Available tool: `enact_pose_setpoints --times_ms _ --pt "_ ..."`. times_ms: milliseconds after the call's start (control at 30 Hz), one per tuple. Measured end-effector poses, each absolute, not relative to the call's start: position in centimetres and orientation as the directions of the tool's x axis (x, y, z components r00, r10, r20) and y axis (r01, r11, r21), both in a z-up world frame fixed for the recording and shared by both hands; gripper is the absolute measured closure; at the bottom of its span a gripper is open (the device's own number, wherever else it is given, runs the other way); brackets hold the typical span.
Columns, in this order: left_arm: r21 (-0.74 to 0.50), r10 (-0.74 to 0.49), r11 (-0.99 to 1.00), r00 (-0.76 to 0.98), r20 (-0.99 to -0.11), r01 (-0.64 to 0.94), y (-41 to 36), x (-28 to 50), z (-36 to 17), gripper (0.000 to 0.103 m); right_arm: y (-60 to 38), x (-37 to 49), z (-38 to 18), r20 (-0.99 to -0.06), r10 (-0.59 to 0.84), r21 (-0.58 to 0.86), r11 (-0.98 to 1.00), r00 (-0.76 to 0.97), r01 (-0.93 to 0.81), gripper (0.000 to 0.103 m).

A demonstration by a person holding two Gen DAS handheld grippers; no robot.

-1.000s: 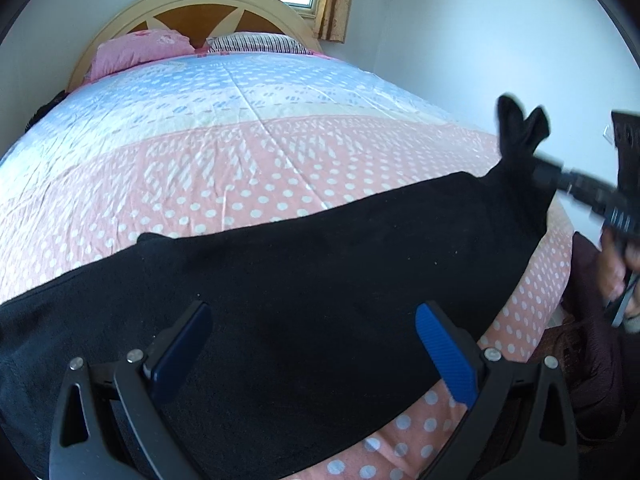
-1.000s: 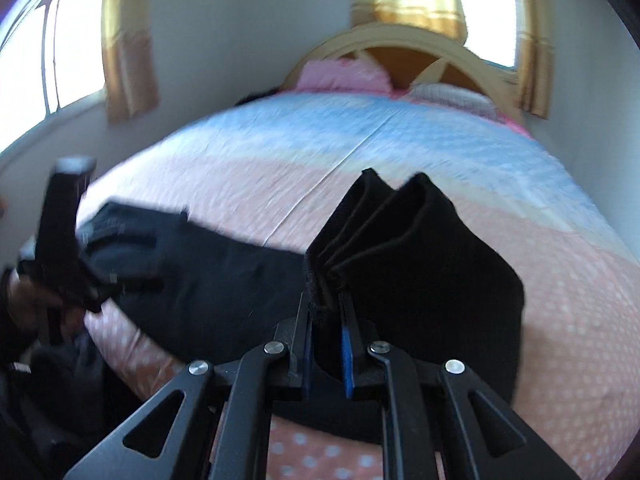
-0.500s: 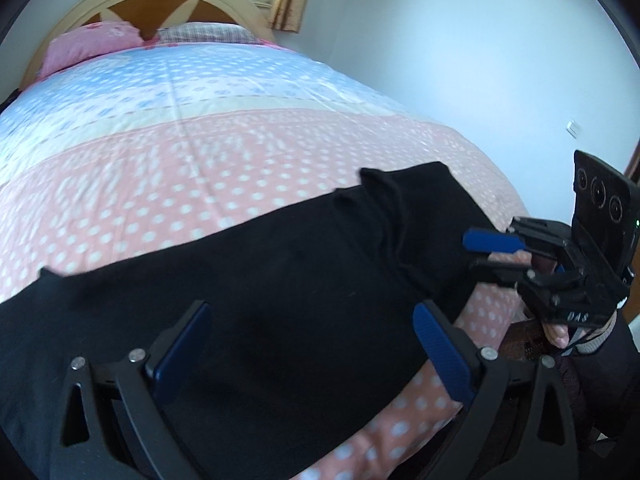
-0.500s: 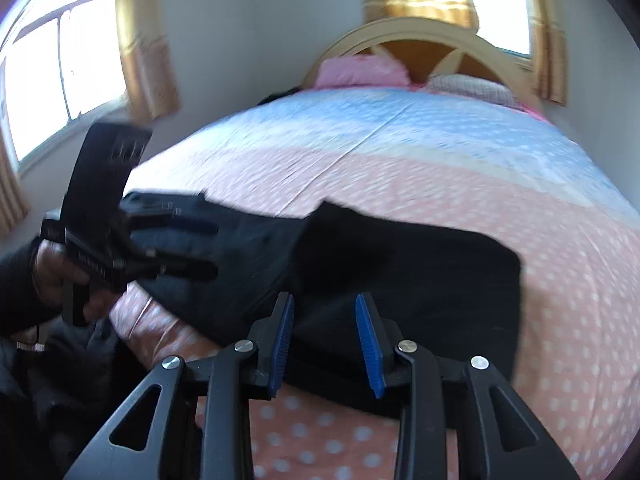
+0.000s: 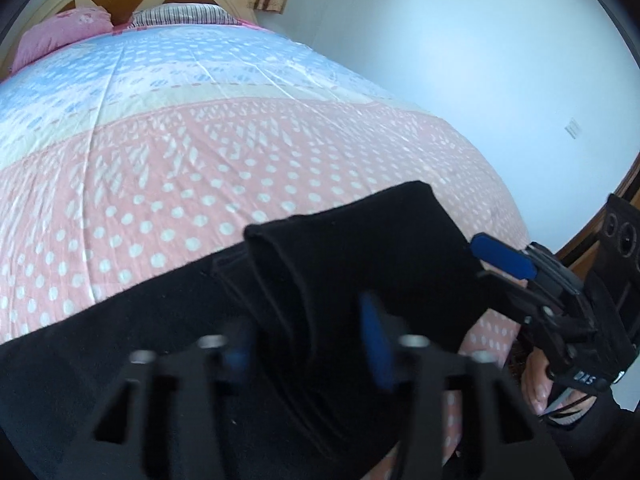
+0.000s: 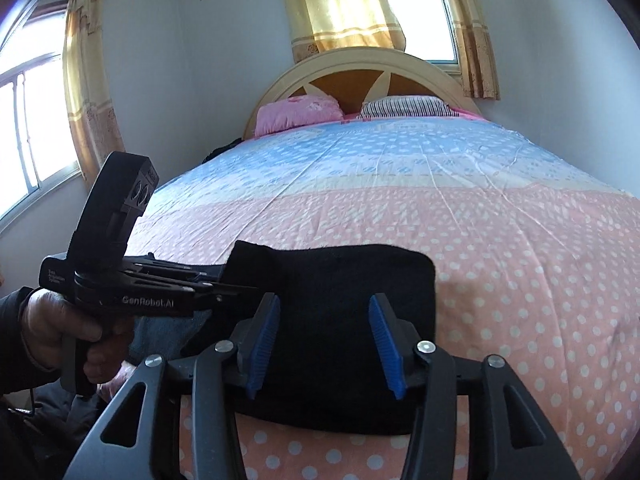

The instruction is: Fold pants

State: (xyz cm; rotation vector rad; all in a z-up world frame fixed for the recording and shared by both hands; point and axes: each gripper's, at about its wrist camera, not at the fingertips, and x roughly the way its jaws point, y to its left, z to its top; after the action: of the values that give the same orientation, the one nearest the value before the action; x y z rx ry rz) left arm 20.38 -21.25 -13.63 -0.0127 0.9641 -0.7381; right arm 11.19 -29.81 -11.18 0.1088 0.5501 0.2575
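Note:
The black pants (image 5: 352, 248) lie across the near end of the bed, their right end folded back over the rest into a thick layer (image 6: 340, 280). My left gripper (image 5: 304, 344) is blurred, its blue pads narrowed around the folded edge of the pants; whether it grips the cloth is unclear. It shows from the side in the right wrist view (image 6: 224, 288), reaching into the fold's left edge. My right gripper (image 6: 326, 344) is open and empty, hovering over the folded stack. It also shows at the right of the left wrist view (image 5: 500, 260).
The bed's pink and blue polka-dot cover (image 6: 480, 208) stretches back to a pink pillow (image 6: 298, 114), a striped pillow (image 6: 404, 106) and the wooden headboard (image 6: 360, 76). Walls stand close on both sides; the bed's near edge (image 6: 320, 452) is just below the pants.
My right gripper let go of the pant end and opened, leaving it folded over the rest. My left gripper moved right onto the fold and its jaws narrowed.

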Motion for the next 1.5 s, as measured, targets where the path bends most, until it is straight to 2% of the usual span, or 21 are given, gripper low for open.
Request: enact_pose_setpoints --times_ms 33,67,200,333,567,700,867,933,1000,1067,1167,1200,1267,1333,1400,1467,1500 --pt "-0.348 -0.586 0.756 0.335 -0.738 0.555 -21.0 20.5 -13.5 0.093 -29.9 11.1 -11.1 -0.493 0.268 0.173 0.962 0.828 -0.209 0.054" --pt "-0.383 -0.606 0.752 0.333 -0.722 0.537 -20.3 20.5 -13.2 0.094 -30.1 11.1 -10.9 -0.484 0.264 0.176 0.963 0.834 -0.203 0.054" --pt "-0.41 -0.621 0.76 0.379 -0.686 0.504 -17.2 19.8 -10.8 0.095 -30.3 10.8 -10.6 -0.46 0.261 0.188 0.963 0.849 -0.194 0.052" --pt "-0.445 -0.624 0.766 0.373 -0.687 0.463 -13.4 18.8 -9.2 0.095 -29.7 10.6 -10.5 -0.45 0.28 0.185 0.958 0.848 -0.219 0.051" --pt "-0.452 -0.57 0.817 0.382 -0.727 0.358 -9.0 19.0 -10.6 0.095 -26.8 9.5 -10.3 -0.425 0.403 0.15 0.914 0.811 -0.377 0.051" --pt "-0.467 -0.562 0.824 0.357 -0.746 0.32 -8.3 19.6 -13.1 0.095 -24.6 9.5 -11.1 -0.471 0.476 0.117 0.868 0.743 -0.482 0.051" --pt "-0.43 -0.521 0.849 0.361 -0.773 0.306 -7.9 19.6 -14.6 0.093 -23.0 11.9 -15.1 -0.67 0.391 0.089 0.886 0.631 -0.455 0.05" --pt "-0.408 -0.504 0.858 0.368 -0.781 0.311 -7.8 19.5 -14.8 0.087 -22.9 11.5 -15.0 -0.654 0.394 0.065 0.88 0.646 -0.47 0.05" --pt "-0.38 -0.492 0.863 0.385 -0.78 0.333 -8.0 19.1 -14.8 0.087 -22.9 11.4 -14.5 -0.643 0.412 0.087 0.877 0.646 -0.473 0.05" --pt "-0.346 -0.475 0.87 0.402 -0.783 0.352 -8.0 18.6 -14.7 0.083 -23.1 11.0 -13.3 -0.599 0.427 0.087 0.875 0.677 -0.476 0.05" --pt "-0.296 -0.449 0.876 0.417 -0.79 0.381 -8.4 18.0 -14.6 0.082 -24.0 11.6 -11.3 -0.532 0.42 0.096 0.893 0.735 -0.44 0.049" --pt "-0.286 -0.443 0.877 0.418 -0.793 0.386 -8.5 18.0 -14.8 0.082 -24.3 12.2 -10.8 -0.526 0.422 0.118 0.896 0.739 -0.427 0.045" --pt "-0.271 -0.434 0.879 0.424 -0.795 0.392 -8.6 18.0 -14.9 0.082 -24.4 13.6 -10.3 -0.521 0.403 0.12 0.908 0.753 -0.402 0.045" --pt "-0.271 -0.433 0.88 0.428 -0.793 0.389 -8.6 18.0 -14.8 0.082 -24.1 15.2 -10.5 -0.534 0.408 0.149 0.908 0.741 -0.392 0.045" --pt "-0.263 -0.429 0.881 0.433 -0.793 0.393 -8.6 17.8 -14.9 0.082 -24.2 17.7 -12.0 -0.599 0.434 0.219 0.897 0.673 -0.384 0.045" --pt "-0.258 -0.428 0.881 0.438 -0.79 0.397 -8.7 17.7 -14.9 0.081 -24.2 19.7 -14.2 -0.686 0.381 0.2 0.918 0.62 -0.343 0.044" --pt "-0.26 -0.433 0.879 0.439 -0.787 0.401 -8.7 17.6 -14.8 0.079 -24.3 19.9 -14.4 -0.675 0.382 0.195 0.917 0.631 -0.347 0.044"
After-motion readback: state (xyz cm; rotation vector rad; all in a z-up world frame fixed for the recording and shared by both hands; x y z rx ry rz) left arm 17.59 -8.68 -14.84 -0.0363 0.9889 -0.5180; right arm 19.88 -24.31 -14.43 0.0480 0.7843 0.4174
